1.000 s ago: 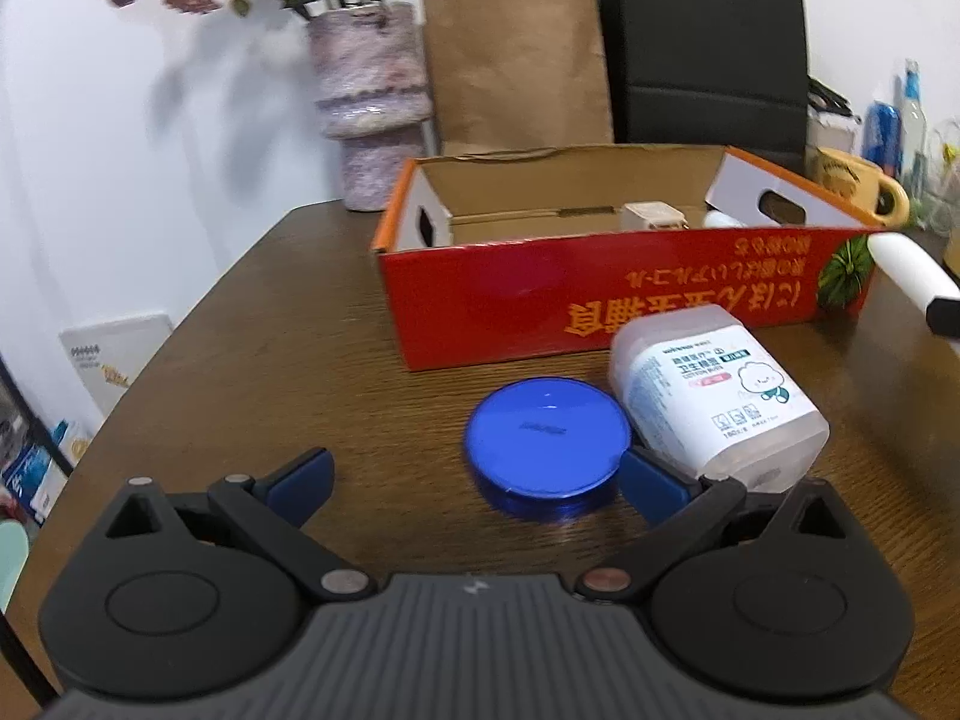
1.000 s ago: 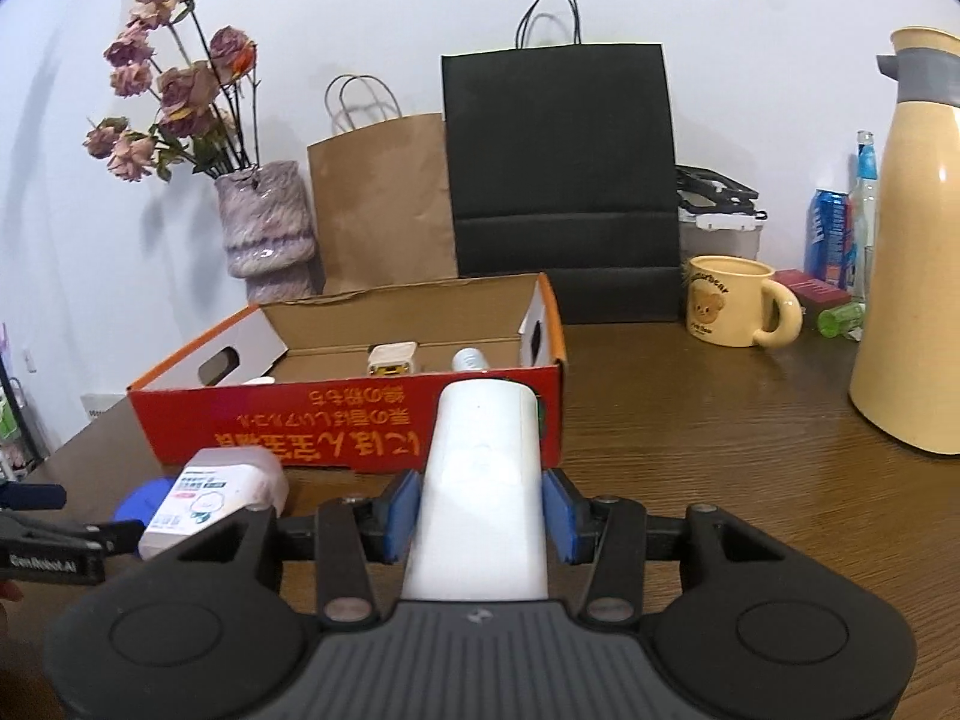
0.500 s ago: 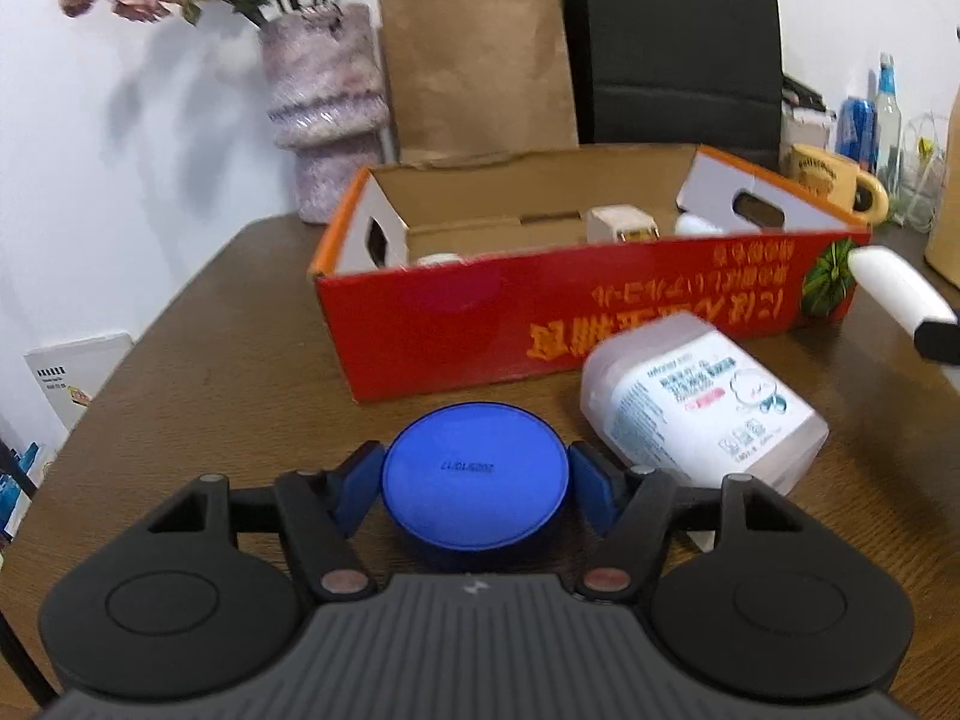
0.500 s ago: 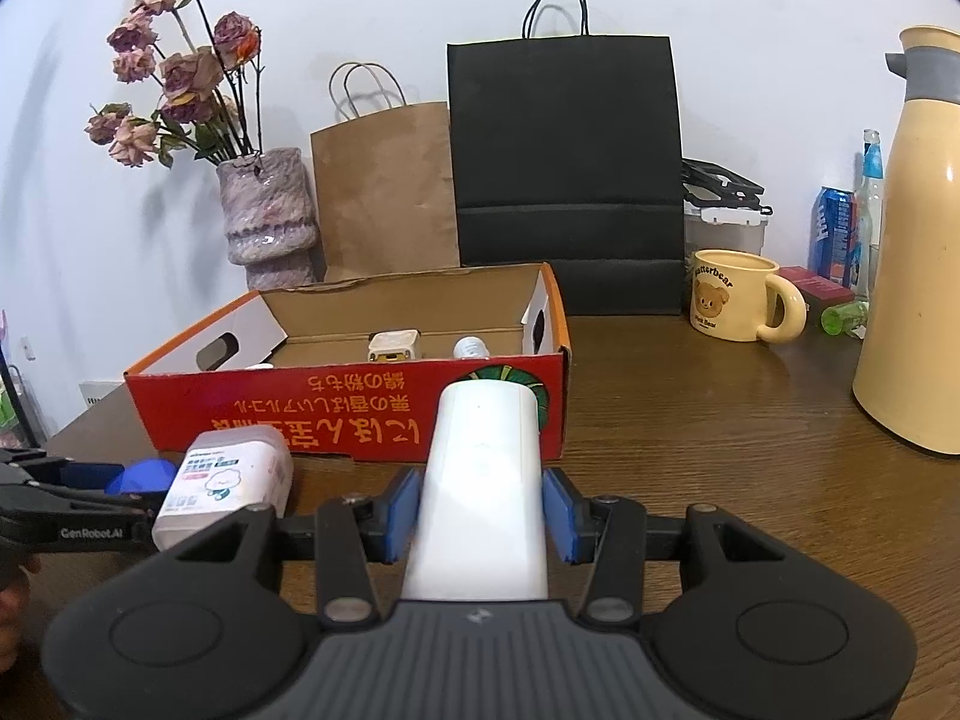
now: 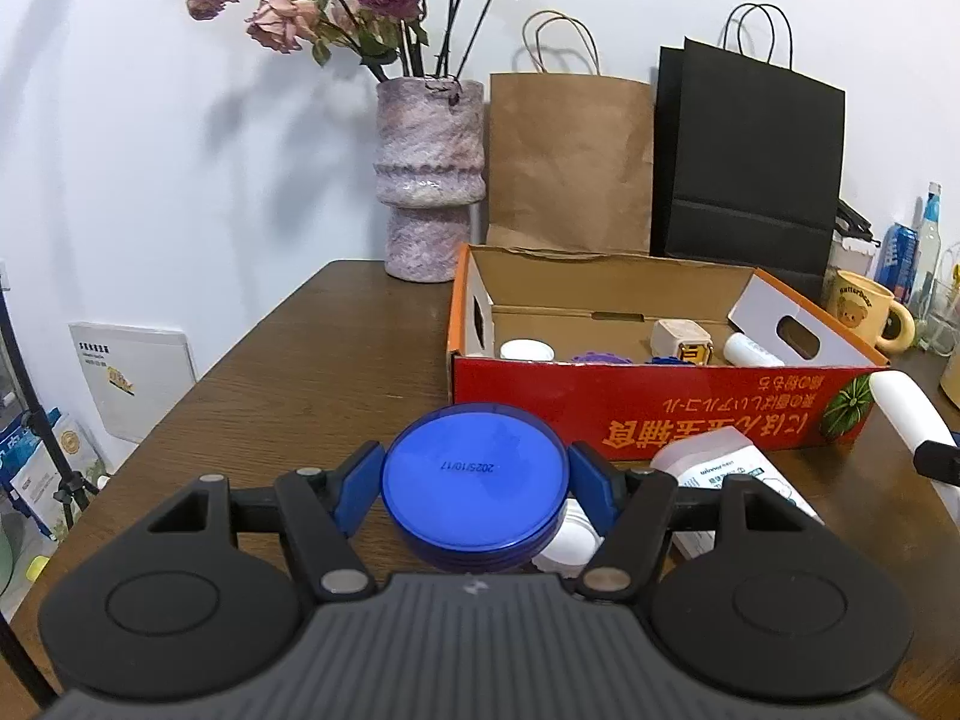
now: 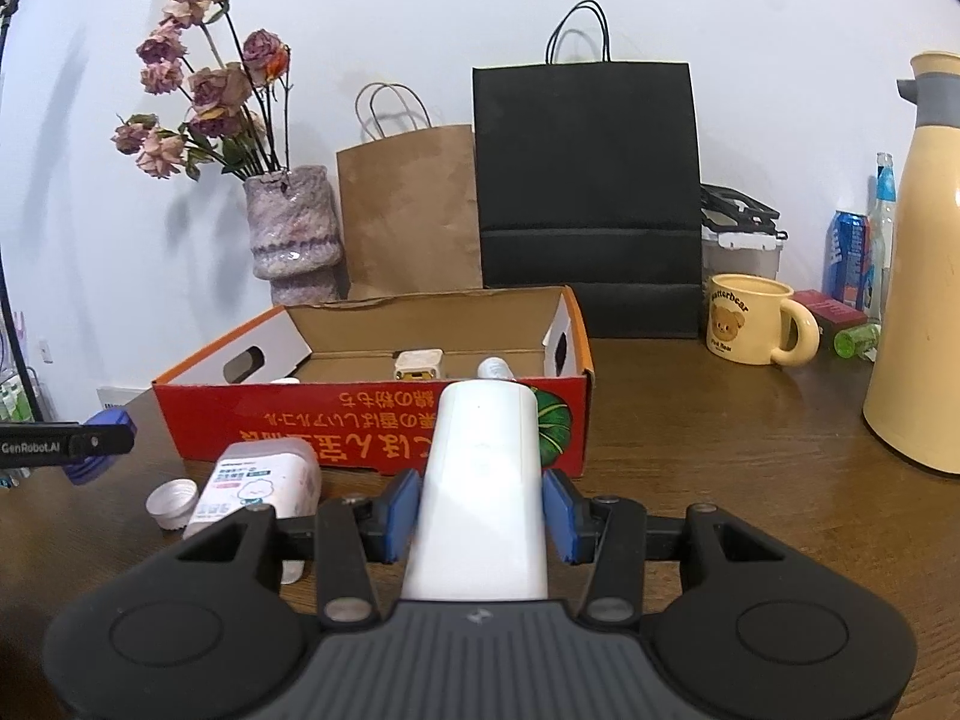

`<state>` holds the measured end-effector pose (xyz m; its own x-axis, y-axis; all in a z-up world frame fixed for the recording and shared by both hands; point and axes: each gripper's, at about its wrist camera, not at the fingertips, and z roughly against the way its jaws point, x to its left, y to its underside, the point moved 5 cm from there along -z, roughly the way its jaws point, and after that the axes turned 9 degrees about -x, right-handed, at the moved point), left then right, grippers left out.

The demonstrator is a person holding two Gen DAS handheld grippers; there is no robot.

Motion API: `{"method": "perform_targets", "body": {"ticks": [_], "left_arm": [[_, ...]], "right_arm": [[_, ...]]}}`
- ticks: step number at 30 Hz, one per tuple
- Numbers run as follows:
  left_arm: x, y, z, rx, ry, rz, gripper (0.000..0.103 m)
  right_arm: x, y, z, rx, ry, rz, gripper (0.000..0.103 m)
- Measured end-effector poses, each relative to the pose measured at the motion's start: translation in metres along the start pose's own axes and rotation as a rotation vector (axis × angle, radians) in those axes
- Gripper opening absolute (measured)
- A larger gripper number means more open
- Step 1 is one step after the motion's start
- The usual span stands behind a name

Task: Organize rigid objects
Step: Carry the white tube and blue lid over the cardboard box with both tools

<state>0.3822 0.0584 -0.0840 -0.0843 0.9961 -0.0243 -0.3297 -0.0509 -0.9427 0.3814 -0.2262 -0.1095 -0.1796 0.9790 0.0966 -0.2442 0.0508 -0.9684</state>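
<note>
My left gripper (image 5: 475, 480) is shut on a round blue tin (image 5: 474, 468) and holds it flat, lifted off the wooden table (image 5: 312, 372). The tin sits just in front of the open red cardboard box (image 5: 660, 408). My right gripper (image 6: 480, 510) is shut on a tall white bottle (image 6: 483, 462) that points at the box's right front corner (image 6: 564, 420). Inside the box lie a white charger cube (image 5: 681, 339), a white tube (image 5: 750, 351) and a white round lid (image 5: 527, 351). A labelled white plastic container (image 6: 258, 480) lies on its side before the box, with a small white cap (image 6: 173, 501) beside it.
Behind the box stand a mottled vase of dried roses (image 5: 429, 180), a brown paper bag (image 5: 570, 162) and a black paper bag (image 6: 585, 192). On the right are a yellow bear mug (image 6: 747, 321), a cream jug (image 6: 918, 300), cans and bottles. The table's left edge (image 5: 198, 384) drops to floor clutter.
The left gripper's jaws closed on the blue tin and lifted it off the table, uncovering a white cap beneath. The right gripper kept still with the white bottle.
</note>
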Motion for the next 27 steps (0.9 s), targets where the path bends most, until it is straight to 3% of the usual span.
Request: {"method": "perform_targets", "body": {"ticks": [16, 27], "left_arm": [[-0.025, -0.017, 0.016, -0.039, -0.012, -0.005, 0.068], [-0.043, -0.046, 0.017, -0.080, 0.003, 0.006, 0.068]], "right_arm": [[0.012, -0.019, 0.009, -0.054, -0.025, 0.009, 0.044], [0.022, -0.044, 0.009, -0.091, -0.039, 0.017, 0.044]]}}
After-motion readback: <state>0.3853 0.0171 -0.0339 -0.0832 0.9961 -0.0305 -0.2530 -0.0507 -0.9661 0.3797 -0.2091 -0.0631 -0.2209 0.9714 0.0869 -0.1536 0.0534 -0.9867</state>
